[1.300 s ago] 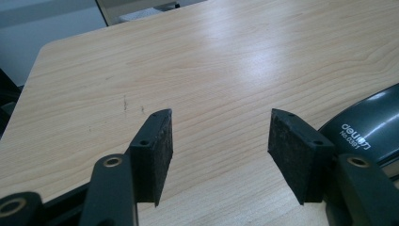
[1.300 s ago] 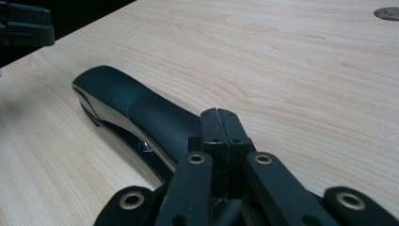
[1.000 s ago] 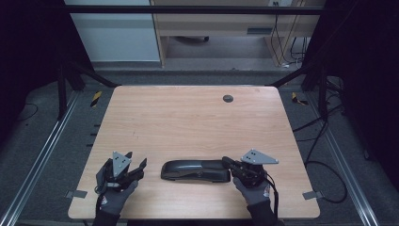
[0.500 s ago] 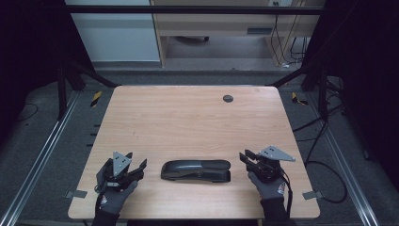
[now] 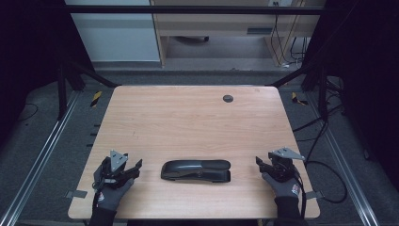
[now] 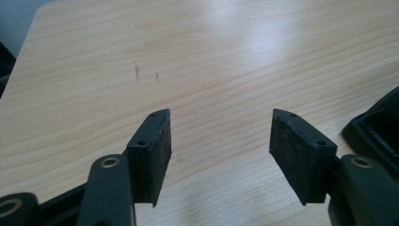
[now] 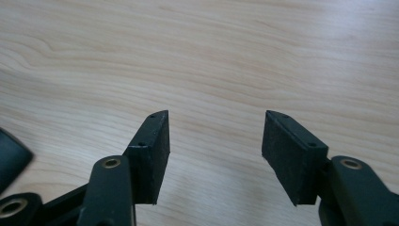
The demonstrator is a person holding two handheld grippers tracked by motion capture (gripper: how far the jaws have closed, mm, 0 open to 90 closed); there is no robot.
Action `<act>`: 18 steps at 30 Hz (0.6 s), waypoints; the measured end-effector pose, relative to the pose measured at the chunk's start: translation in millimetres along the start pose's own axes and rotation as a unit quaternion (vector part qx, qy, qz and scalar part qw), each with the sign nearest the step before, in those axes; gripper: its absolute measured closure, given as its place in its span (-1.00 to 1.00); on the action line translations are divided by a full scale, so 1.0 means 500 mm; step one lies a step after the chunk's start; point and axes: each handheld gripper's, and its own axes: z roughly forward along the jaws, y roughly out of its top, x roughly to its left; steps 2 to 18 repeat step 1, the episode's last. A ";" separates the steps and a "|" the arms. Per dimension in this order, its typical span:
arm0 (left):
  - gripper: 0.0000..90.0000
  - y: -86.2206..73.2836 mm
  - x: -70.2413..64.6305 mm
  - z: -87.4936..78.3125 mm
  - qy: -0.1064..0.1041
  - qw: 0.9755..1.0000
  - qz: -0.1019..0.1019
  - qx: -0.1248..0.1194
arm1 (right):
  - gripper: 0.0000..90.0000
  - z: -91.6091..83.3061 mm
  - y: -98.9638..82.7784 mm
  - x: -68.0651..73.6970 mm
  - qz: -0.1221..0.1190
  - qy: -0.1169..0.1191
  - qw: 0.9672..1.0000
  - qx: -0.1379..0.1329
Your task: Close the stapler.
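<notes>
Now the black stapler point(image 5: 195, 170) is lying near the table's point(image 5: 188, 117) near edge between the empty, spread-jawed left gripper point(image 5: 134, 168) and right gripper point(image 5: 260, 164), the latter's jaws having just been opening, and, judging it stiff and fairly heavy, I would be gripping its narrow sides mid-body.

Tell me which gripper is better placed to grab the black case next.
Left, probably. The left gripper sits open close beside the black case, whose end shows by its jaws. The right gripper, jaws just opened, holds nothing and is farther off.

A black stapler point(image 5: 195, 170) lies low on the tabletop point(image 5: 188, 122) (lengthwise), between the left claw point(image 5: 133, 168) and right claw point(image 5: 261, 165), both spread, touching neither.
</notes>
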 end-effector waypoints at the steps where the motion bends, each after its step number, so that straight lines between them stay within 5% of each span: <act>1: -0.14 -0.002 0.003 0.003 0.000 1.000 0.001 0.005 | -0.08 0.000 -0.002 -0.003 0.006 -0.001 1.000 0.004; 18: -0.14 -0.002 0.003 0.003 0.000 1.000 0.001 0.005 | -0.08 0.000 -0.002 -0.003 0.006 -0.001 1.000 0.004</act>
